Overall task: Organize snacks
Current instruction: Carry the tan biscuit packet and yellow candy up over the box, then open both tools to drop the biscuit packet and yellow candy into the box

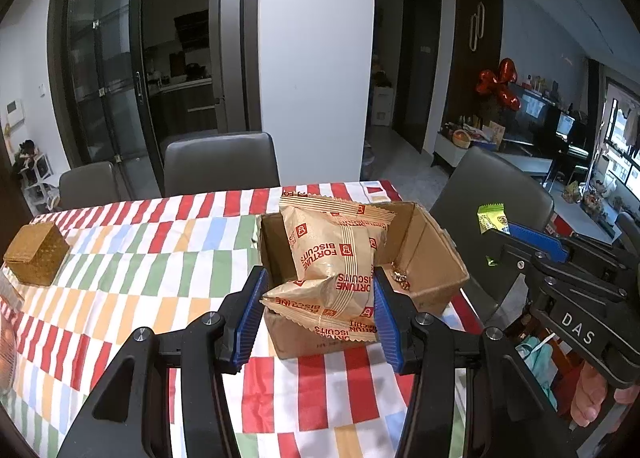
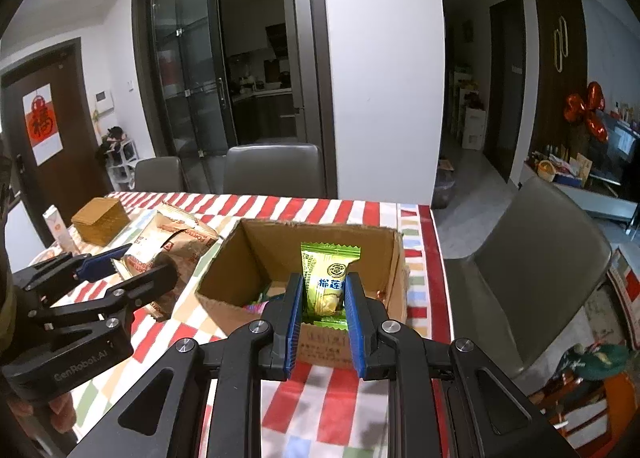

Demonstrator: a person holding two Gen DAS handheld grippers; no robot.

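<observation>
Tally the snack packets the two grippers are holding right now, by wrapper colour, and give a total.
Tan Fortune Biscuits packets, in the left gripper: 3
Green durian candy packet, in the right gripper: 1
Total: 4

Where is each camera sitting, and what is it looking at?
Left wrist: sits on the left gripper, facing the biscuit packets it holds by the cardboard box; right gripper alongside.
Right wrist: sits on the right gripper, holding a green snack over the box; left gripper alongside.
Shared: box, striped tablecloth.
</observation>
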